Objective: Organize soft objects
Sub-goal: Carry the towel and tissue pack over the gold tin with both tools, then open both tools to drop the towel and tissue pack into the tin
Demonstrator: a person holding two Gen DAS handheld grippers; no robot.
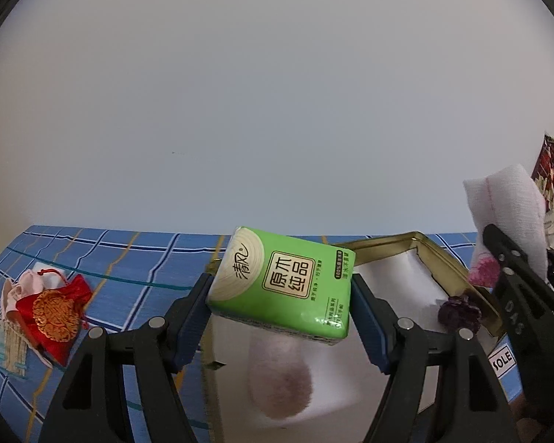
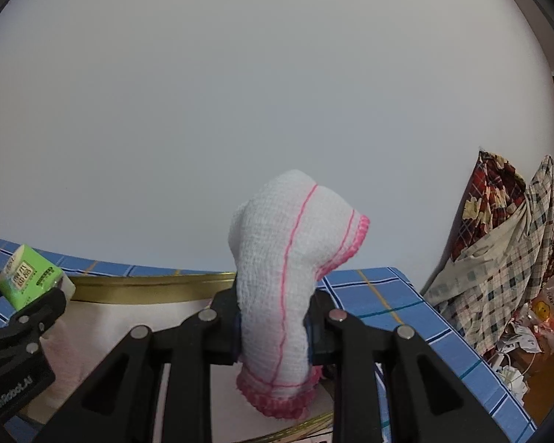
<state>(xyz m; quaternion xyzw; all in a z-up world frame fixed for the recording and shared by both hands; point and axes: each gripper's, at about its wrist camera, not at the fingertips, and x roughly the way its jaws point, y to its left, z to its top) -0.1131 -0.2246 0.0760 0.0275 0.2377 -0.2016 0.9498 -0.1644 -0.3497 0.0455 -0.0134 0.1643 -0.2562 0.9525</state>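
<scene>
Holding status: both grippers carry soft items above the gold-rimmed tin [image 1: 458,271], which sits on the blue checked tablecloth [image 1: 129,258].
Left gripper [image 1: 280,288]: its jaws clamp the green tissue pack [image 1: 282,280] by two opposite sides; the pack hangs tilted, one corner lower, at the centre of the left wrist view.
Right gripper [image 2: 273,325]: its jaws are nearly together, pinching the white cloth with pink trim [image 2: 288,269] at mid-length; the upper part stands up and bends toward 1 o'clock, and the frilled hem hangs below the jaws.
Risk, tissue pack: the soft wrapper can compress and slide out of the tilted hold; cause is a grip across yielding sides.
Risk, cloth: the loose hem can catch on the tin rim or drape outside it; cause is a narrow pinch that leaves both ends free.
Risk, collision: the grippers are close together, each visible at the edge of the other's view; cause would be both lowering into the tin together.
Risk, crowding: a pale furry item [image 1: 279,376] and a dark purple object [image 1: 460,312] already lie in the tin, which limits free floor.
Pose, left hand: points forward and somewhat downward over the tin.
Pose, right hand: points forward, slightly downward, over the tin's near side.
Remaining items: a red pouch [image 1: 57,312] and other fabric pieces lie at 9 o'clock in the left wrist view, well apart from the tin.
</scene>
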